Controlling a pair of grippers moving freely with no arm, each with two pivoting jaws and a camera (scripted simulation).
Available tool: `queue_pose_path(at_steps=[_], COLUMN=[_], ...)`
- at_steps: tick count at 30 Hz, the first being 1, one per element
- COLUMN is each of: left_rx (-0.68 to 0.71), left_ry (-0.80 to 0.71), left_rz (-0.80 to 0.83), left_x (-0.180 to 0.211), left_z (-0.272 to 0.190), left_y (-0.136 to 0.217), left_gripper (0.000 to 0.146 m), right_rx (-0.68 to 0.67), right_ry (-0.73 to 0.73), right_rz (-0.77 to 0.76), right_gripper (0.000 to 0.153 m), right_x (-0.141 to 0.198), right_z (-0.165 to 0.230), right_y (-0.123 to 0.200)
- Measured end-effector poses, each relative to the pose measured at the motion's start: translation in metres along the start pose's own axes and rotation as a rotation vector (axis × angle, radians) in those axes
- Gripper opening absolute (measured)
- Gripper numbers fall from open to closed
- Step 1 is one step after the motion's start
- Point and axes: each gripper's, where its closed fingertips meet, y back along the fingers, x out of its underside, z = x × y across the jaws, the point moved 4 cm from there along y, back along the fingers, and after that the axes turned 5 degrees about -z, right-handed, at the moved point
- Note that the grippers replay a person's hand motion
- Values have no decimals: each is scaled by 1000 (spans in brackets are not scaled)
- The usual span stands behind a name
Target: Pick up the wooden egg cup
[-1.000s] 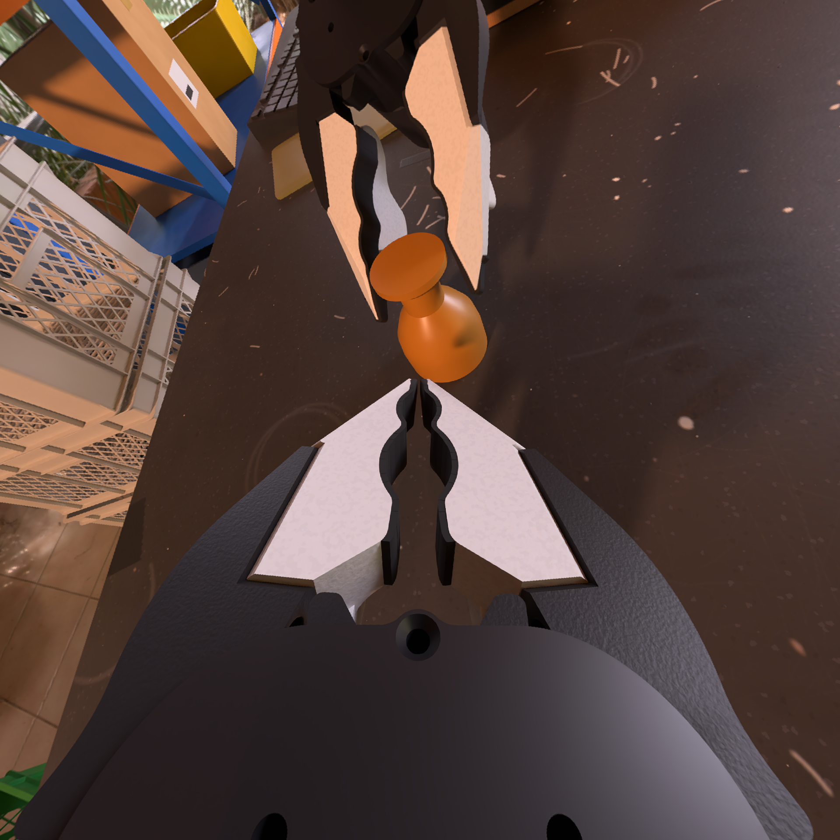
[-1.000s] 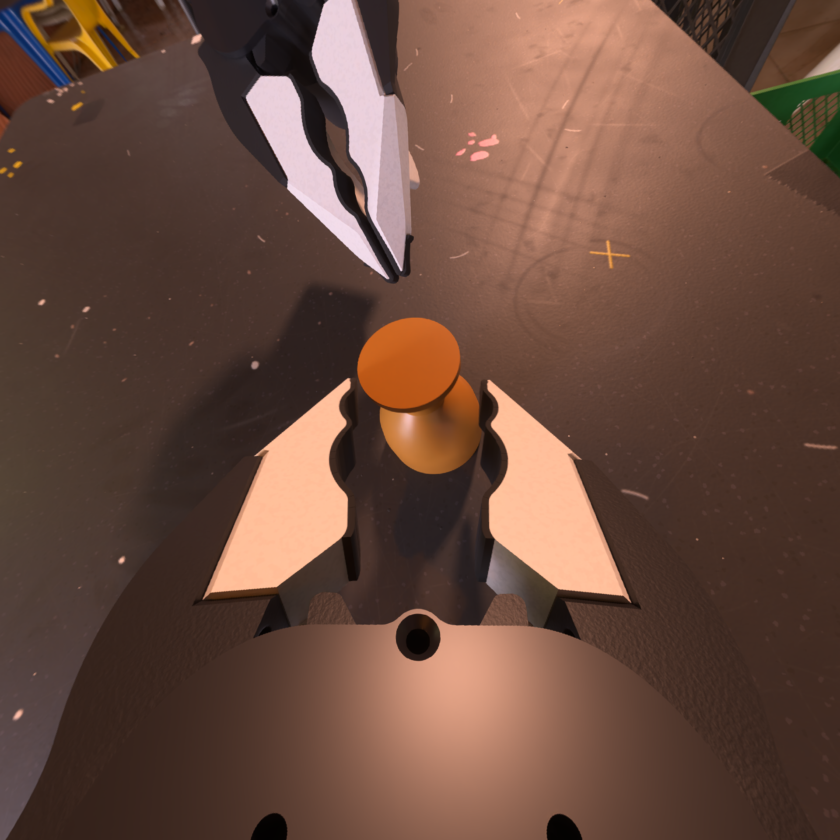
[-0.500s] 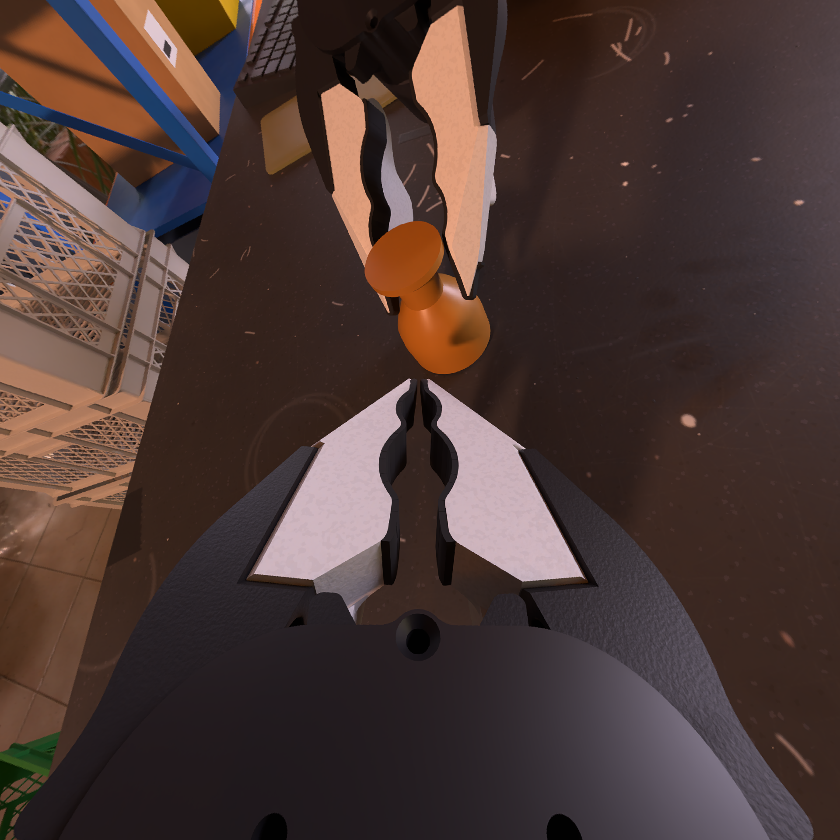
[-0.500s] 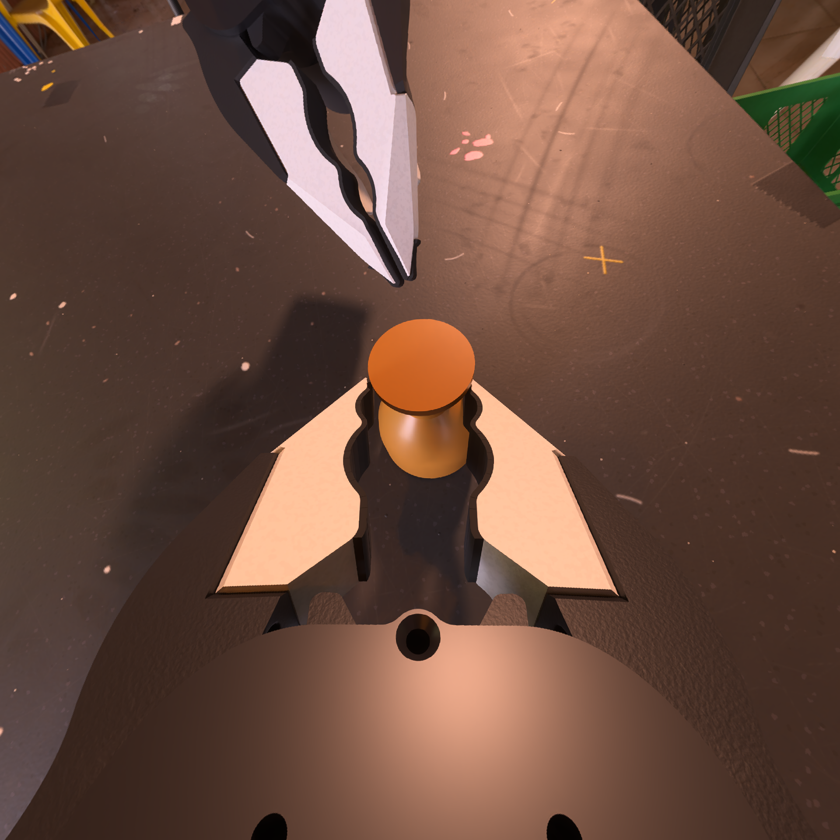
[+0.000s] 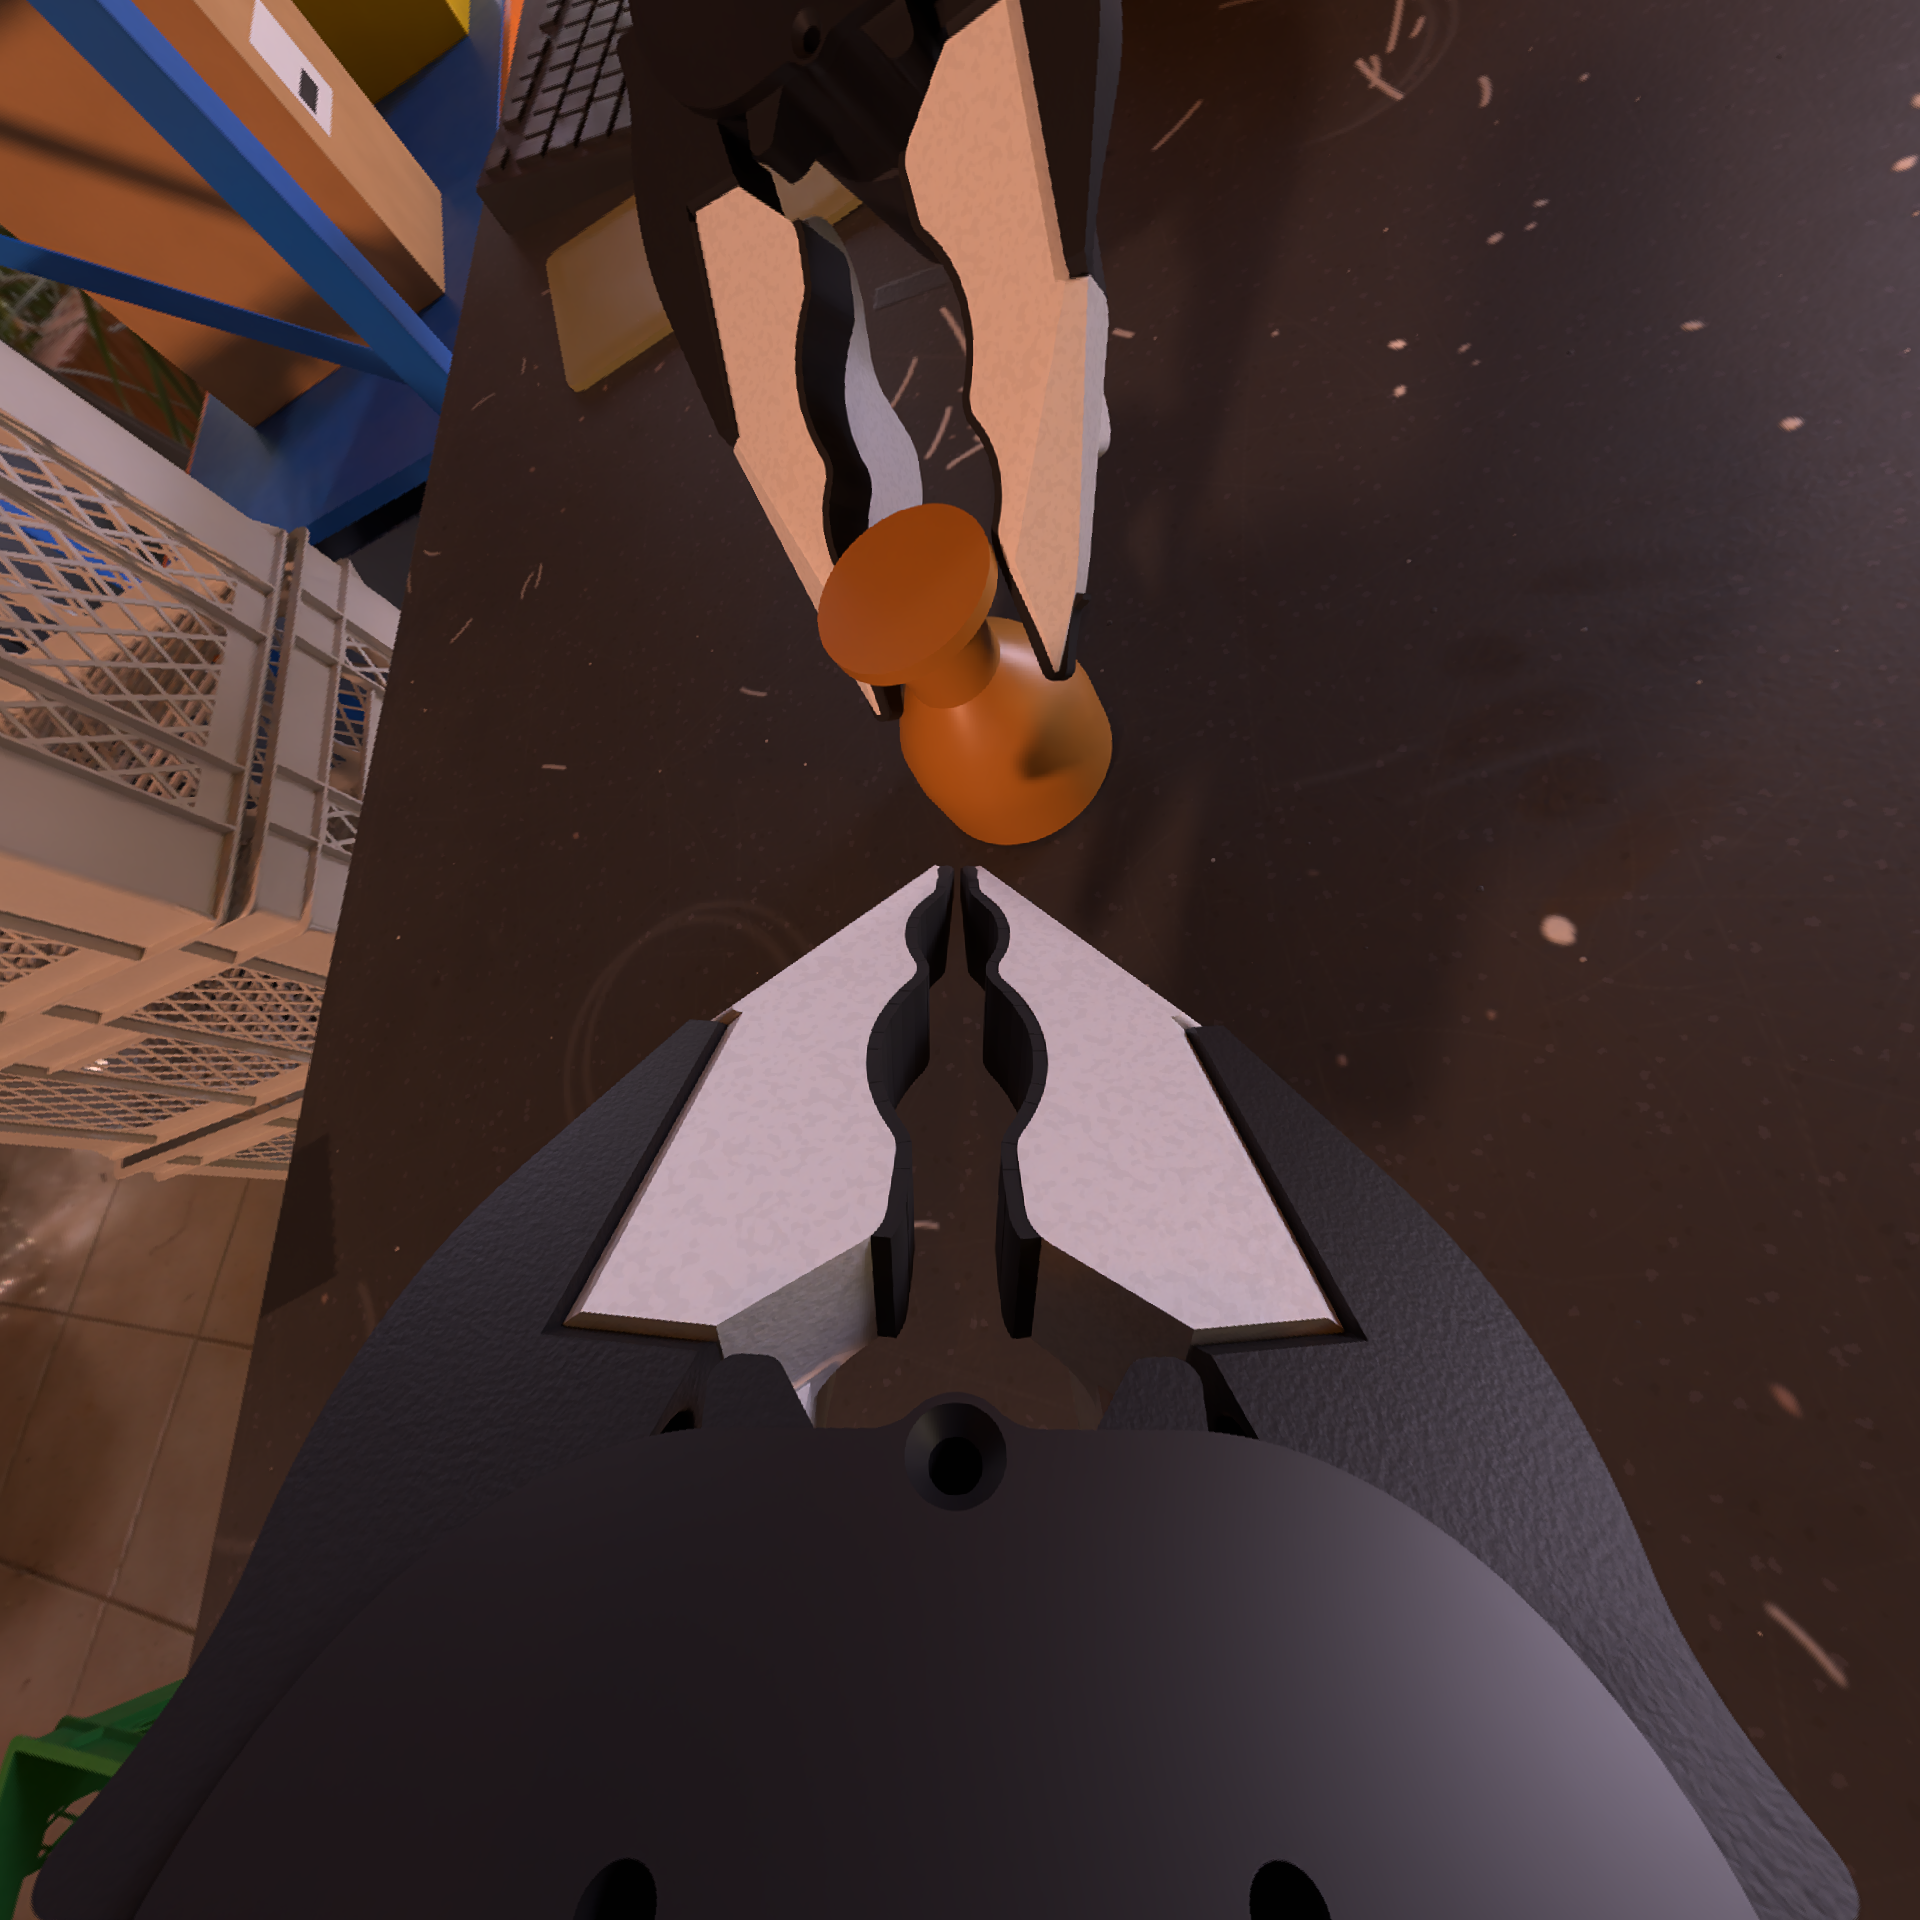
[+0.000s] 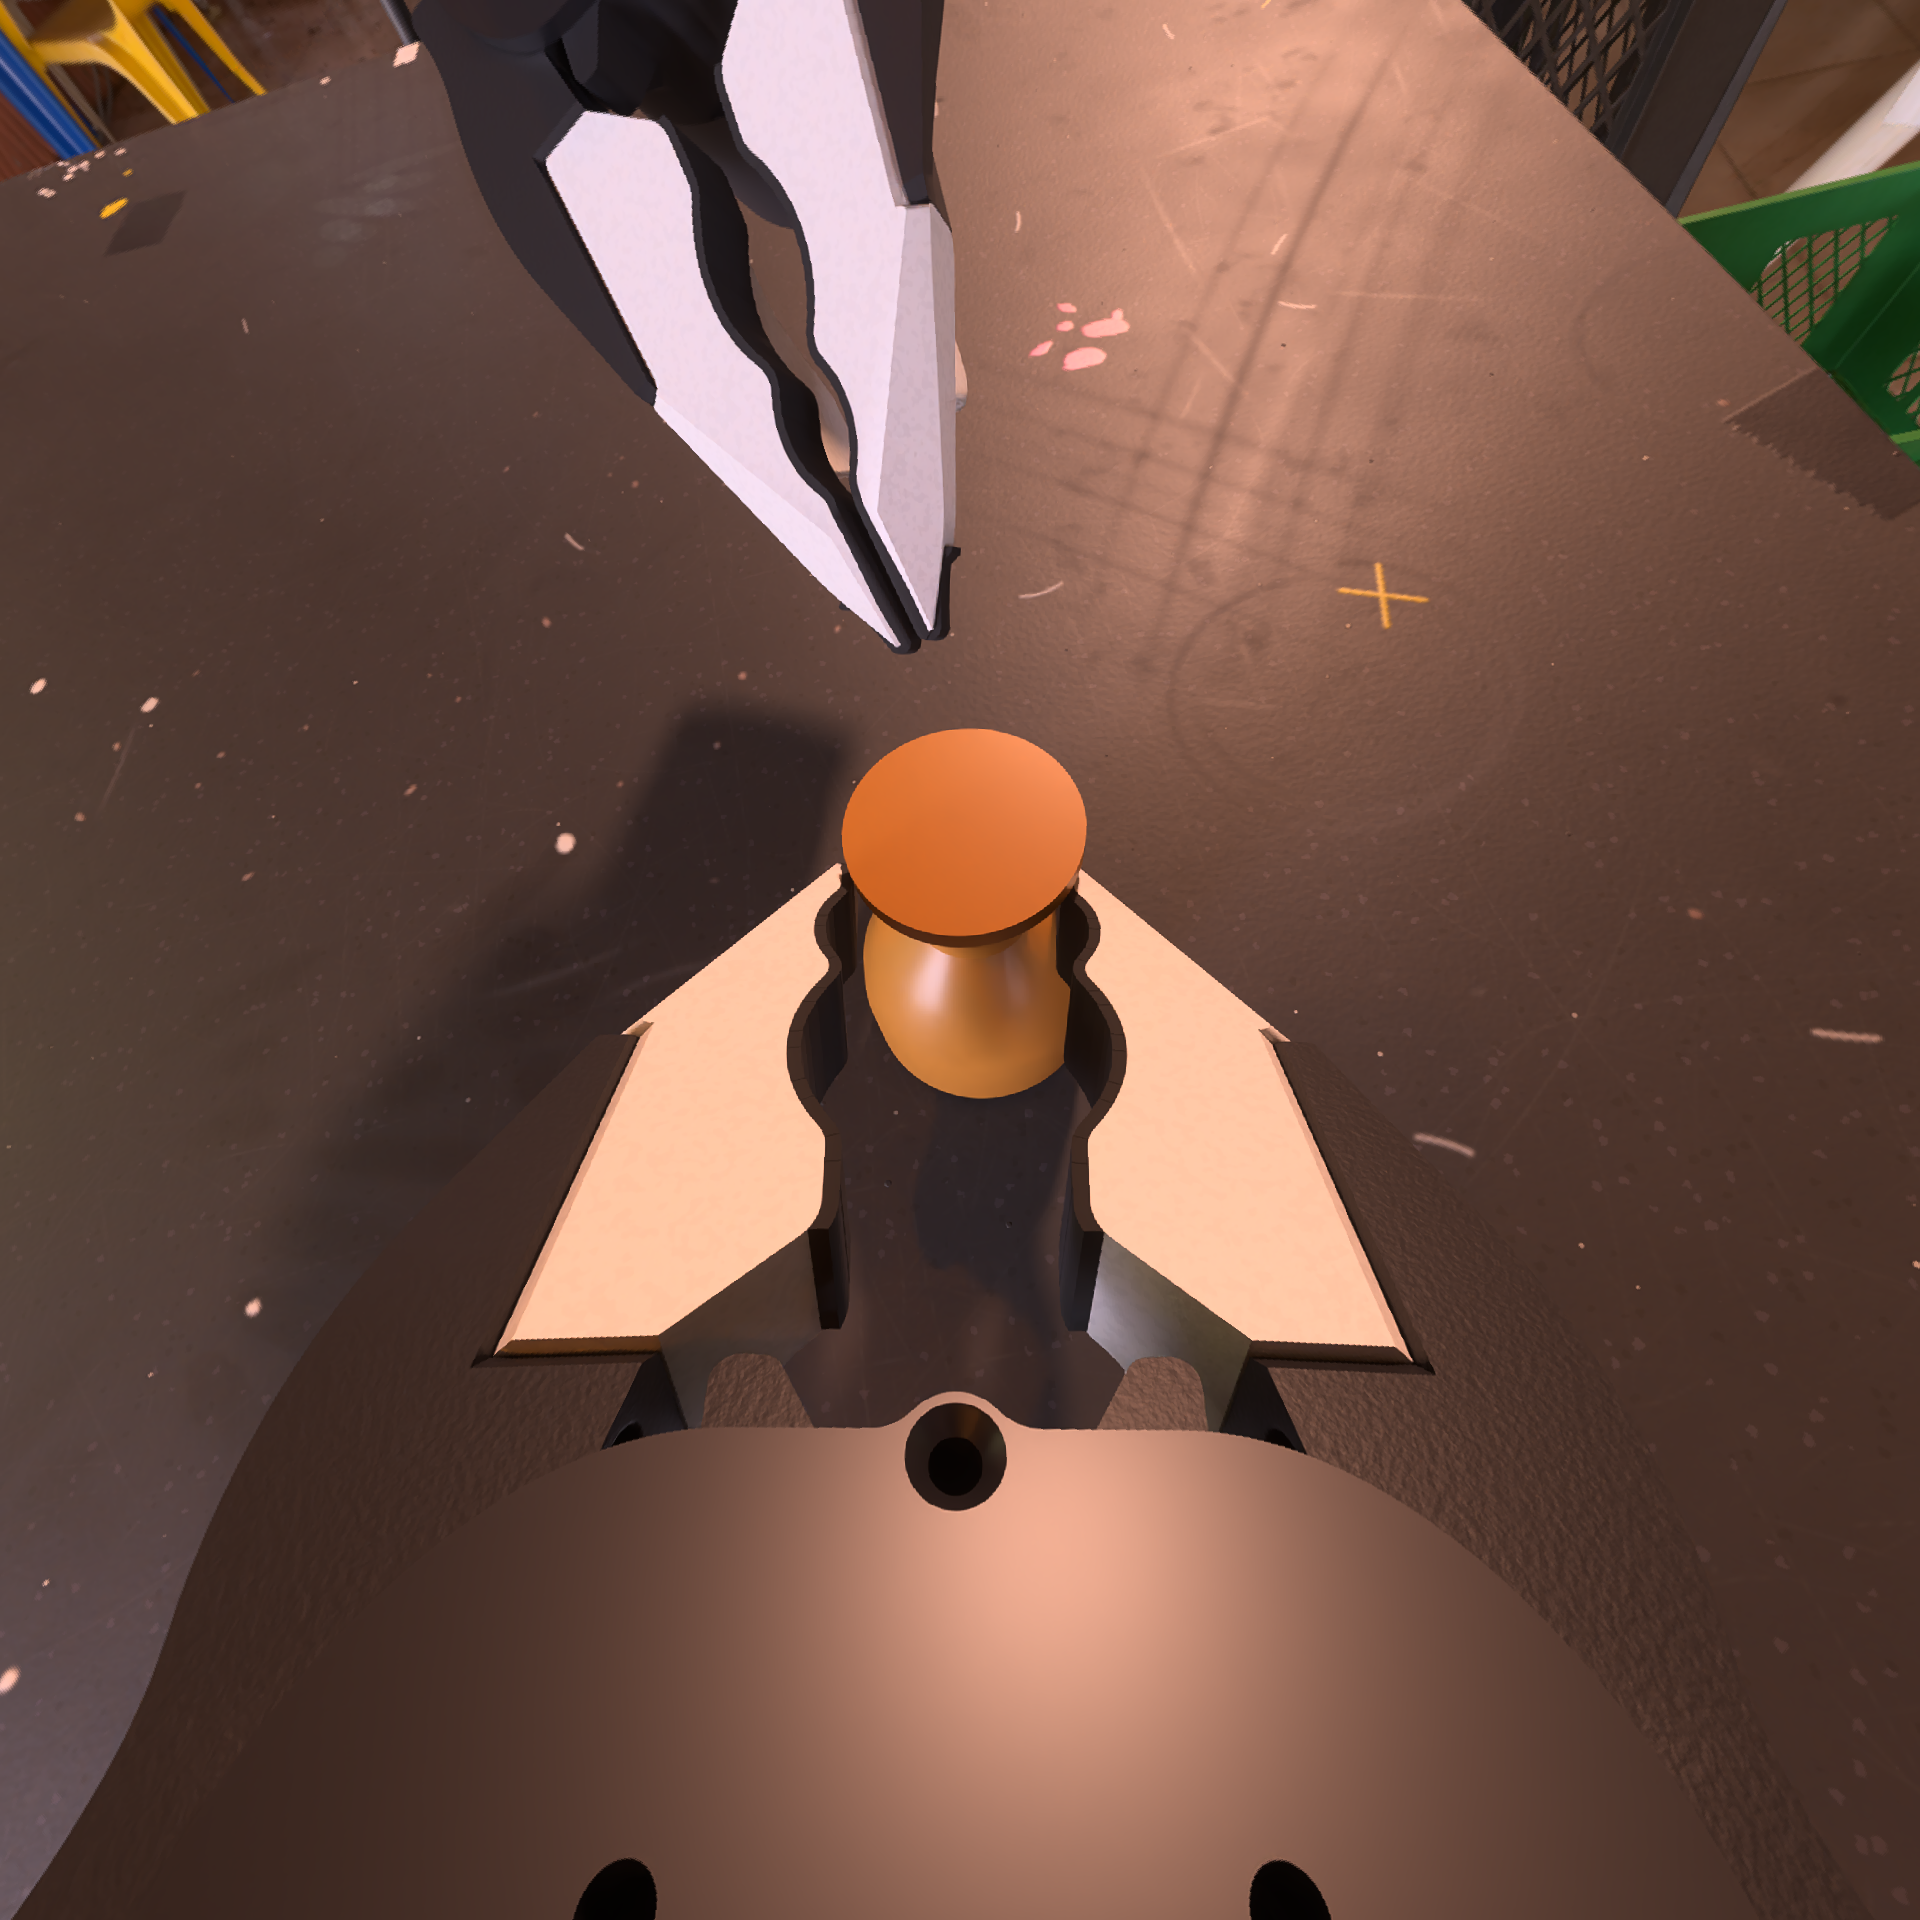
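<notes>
Right wrist view: the right gripper point(image 6: 961, 894) squeezes the wooden egg cup point(image 6: 964, 904) between its 2 peach fingers point(image 6: 717, 1132).

The egg cup is orange-brown and upside down, with its flat round foot on top and its round bowl below, and the fingers press on its 2 sides near their tips. Under it lies the dark table point(image 6: 312, 727), full of scratches and pale specks, with a yellow cross mark point(image 6: 1382, 594) off to the right. The left gripper point(image 6: 920, 634) hangs just past the egg cup with its 2 white fingers pressed together and nothing between them. In the left wrist view, that left gripper point(image 5: 956, 873) points at the egg cup point(image 5: 966, 675), close to the bowl but not touching. Pale crates point(image 5: 156, 779) and a blue rack point(image 5: 260, 208) stand beyond the table edge, and a green crate point(image 6: 1839, 281) sits at the far right corner.
</notes>
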Motion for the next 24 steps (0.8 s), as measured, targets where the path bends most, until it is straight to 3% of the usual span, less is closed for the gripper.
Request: queue_pose_path(at_steps=[24], left_rx=[65], left_ry=[-17], left_rz=[85], left_x=[-4], left_z=[2], left_y=[0], left_gripper=[1], right_rx=[13], right_ry=[2], right_rz=[12], right_gripper=[38], right_x=[-1], right_z=[1], right_y=[-1])
